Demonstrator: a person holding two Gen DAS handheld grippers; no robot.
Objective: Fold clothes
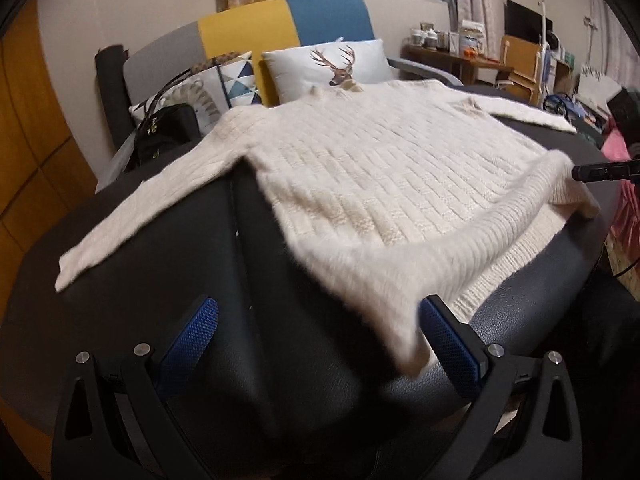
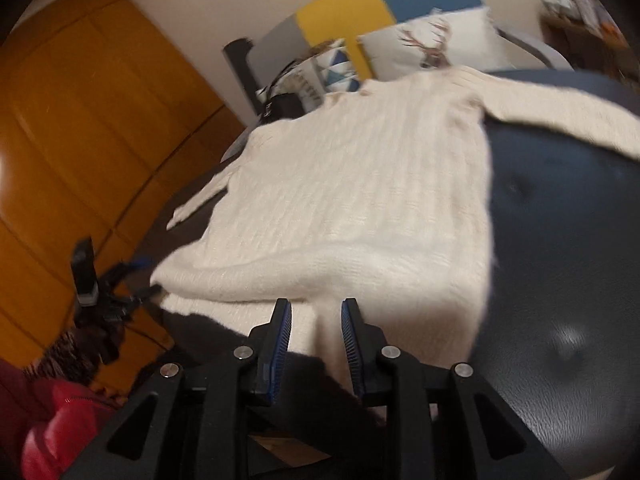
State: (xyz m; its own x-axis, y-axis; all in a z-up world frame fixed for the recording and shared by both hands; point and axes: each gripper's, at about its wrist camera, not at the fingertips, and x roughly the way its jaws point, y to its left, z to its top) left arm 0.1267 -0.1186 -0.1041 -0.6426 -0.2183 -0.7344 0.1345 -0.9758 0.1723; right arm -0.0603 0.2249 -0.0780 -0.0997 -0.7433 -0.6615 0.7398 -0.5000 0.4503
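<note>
A cream knitted sweater point(image 1: 380, 168) lies spread on a dark leather surface point(image 1: 200, 248), sleeves out to both sides. Its near hem is turned up in a thick band. My left gripper point(image 1: 320, 332) is open and wide, just above the leather; the sweater's near left hem corner lies between its fingers, against the right pad point(image 1: 448, 344). In the right wrist view the sweater point(image 2: 360, 184) runs up into my right gripper point(image 2: 316, 332), whose narrow jaws pinch the hem. The right gripper point(image 1: 600, 171) also shows at the lifted right hem corner. The left gripper point(image 2: 132, 280) appears blurred.
Behind the leather surface stands a grey, yellow and blue sofa point(image 1: 280, 28) with a deer pillow point(image 1: 332, 64), a triangle-pattern pillow point(image 1: 236, 80) and a black handbag point(image 1: 168, 128). Orange wooden panels point(image 2: 80, 120) fill the left. A cluttered desk point(image 1: 460, 52) stands back right. A red garment point(image 2: 60, 420) lies low left.
</note>
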